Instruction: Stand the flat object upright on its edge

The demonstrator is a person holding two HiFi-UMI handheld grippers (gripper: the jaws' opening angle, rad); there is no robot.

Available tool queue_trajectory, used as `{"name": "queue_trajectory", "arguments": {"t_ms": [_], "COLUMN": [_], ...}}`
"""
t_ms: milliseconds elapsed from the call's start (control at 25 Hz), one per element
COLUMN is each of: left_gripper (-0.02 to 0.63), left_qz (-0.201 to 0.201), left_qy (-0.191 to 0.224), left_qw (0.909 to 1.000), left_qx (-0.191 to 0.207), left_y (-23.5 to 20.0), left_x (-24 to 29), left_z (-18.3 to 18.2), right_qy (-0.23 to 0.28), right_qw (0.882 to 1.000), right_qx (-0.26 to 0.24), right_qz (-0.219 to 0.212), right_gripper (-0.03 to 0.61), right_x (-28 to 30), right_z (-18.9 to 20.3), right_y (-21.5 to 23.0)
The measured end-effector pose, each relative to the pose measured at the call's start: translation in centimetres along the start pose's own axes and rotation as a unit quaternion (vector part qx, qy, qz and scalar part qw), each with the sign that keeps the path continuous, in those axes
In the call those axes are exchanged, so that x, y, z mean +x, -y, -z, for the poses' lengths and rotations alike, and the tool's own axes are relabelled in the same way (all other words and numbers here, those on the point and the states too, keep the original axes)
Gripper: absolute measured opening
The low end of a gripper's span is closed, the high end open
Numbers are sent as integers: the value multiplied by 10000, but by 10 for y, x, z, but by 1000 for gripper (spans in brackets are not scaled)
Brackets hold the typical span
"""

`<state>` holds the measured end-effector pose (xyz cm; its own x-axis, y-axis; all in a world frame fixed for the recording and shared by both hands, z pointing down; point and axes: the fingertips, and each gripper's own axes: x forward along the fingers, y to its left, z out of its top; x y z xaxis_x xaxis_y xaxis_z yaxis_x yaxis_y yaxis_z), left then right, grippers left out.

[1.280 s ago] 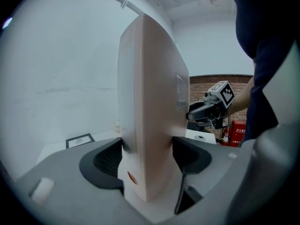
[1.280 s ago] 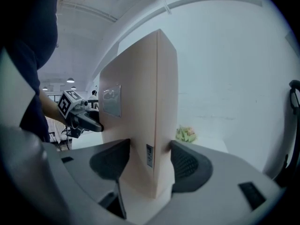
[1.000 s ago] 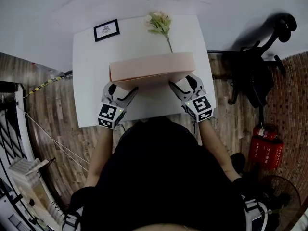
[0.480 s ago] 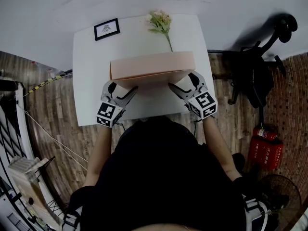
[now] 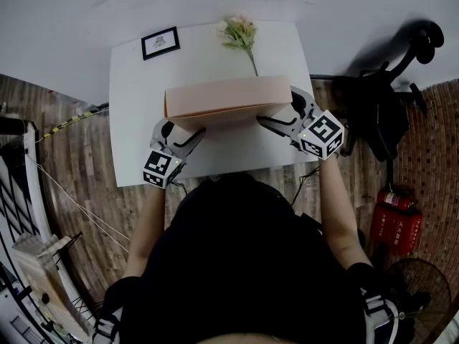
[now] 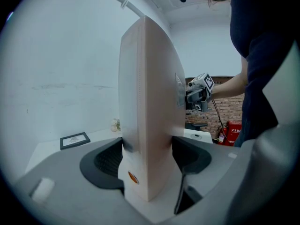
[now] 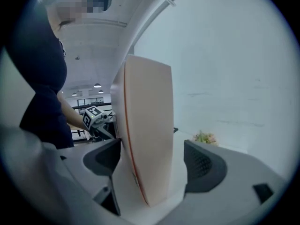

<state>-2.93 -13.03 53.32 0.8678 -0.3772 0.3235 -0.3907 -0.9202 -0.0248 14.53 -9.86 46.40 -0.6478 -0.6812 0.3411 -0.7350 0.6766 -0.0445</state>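
Observation:
A flat pale pink box [image 5: 226, 97] stands upright on its long edge on the white table [image 5: 136, 84]. My left gripper [image 5: 183, 131] is shut on its left end, and in the left gripper view both pads press the box [image 6: 150, 102]. My right gripper [image 5: 278, 108] is at the box's right end. Its jaws have just been opening. In the right gripper view the box [image 7: 147, 139] still sits between the jaws, and the right pad [image 7: 204, 165] stands clear of it. The right gripper [image 6: 197, 93] also shows beyond the box in the left gripper view.
A small black picture frame [image 5: 160, 44] lies at the table's far left and a flower sprig [image 5: 240, 33] at its far middle. A black chair [image 5: 387, 106] and a red fire extinguisher [image 5: 398, 224] stand on the wooden floor at the right.
The right gripper has lifted and shifted right along the box's end, and its jaws have spread wider. The box stays upright and the left gripper has not moved.

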Motion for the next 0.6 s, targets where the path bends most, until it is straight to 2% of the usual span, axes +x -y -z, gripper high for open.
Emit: {"name": "queue_trajectory", "arguments": {"t_ms": [240,600], "left_gripper": [339,339], "left_qz": [67,28], "left_qy": [-46,-110], "left_qw": [10000,9999], "left_qx": [42,23], "left_y": [0,-2], "left_x": [4,4], "left_z": [-1,-1], "right_qy": [-161,7], "right_qw": [9973,9990], "right_qx": [39,-64], "right_qz": [-714,-446], "right_gripper": [381,380], "right_x": [13,15], "right_z": [0,-3], "right_y": [-8,-7]}}
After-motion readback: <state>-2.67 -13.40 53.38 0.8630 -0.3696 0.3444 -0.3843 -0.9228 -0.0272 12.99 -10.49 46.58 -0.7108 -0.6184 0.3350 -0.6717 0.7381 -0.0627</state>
